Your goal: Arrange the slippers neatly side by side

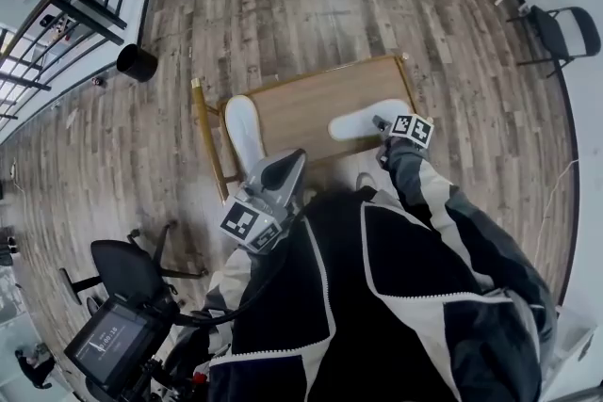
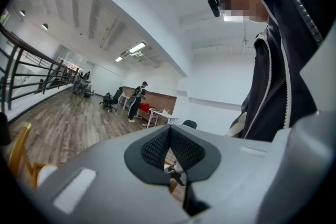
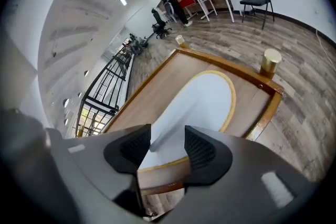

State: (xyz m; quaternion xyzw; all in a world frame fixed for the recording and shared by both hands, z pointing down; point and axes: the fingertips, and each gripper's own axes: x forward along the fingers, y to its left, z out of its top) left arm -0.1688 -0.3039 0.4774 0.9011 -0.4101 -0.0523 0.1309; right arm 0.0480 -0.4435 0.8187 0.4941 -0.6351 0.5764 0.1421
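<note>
Two white slippers lie on a low wooden table (image 1: pixel 311 104) with a raised rim. The left slipper (image 1: pixel 243 132) points away from me near the table's left side. The right slipper (image 1: pixel 363 122) lies crosswise towards the right side. My right gripper (image 1: pixel 382 129) is low at its near end. In the right gripper view the jaws (image 3: pixel 167 139) stand open, with the yellow-edged slipper (image 3: pixel 205 102) reaching in between them. My left gripper (image 1: pixel 283 169) is raised near my chest, away from both slippers. Its jaws (image 2: pixel 169 131) are shut with nothing in them and point up at the ceiling.
Gold posts (image 3: pixel 271 62) stand at the table's corners. A black bin (image 1: pixel 138 62) and a metal railing (image 1: pixel 57 5) are at the far left. A folding chair (image 1: pixel 565 33) stands at the far right, an office chair (image 1: pixel 127 268) near left. People stand far off.
</note>
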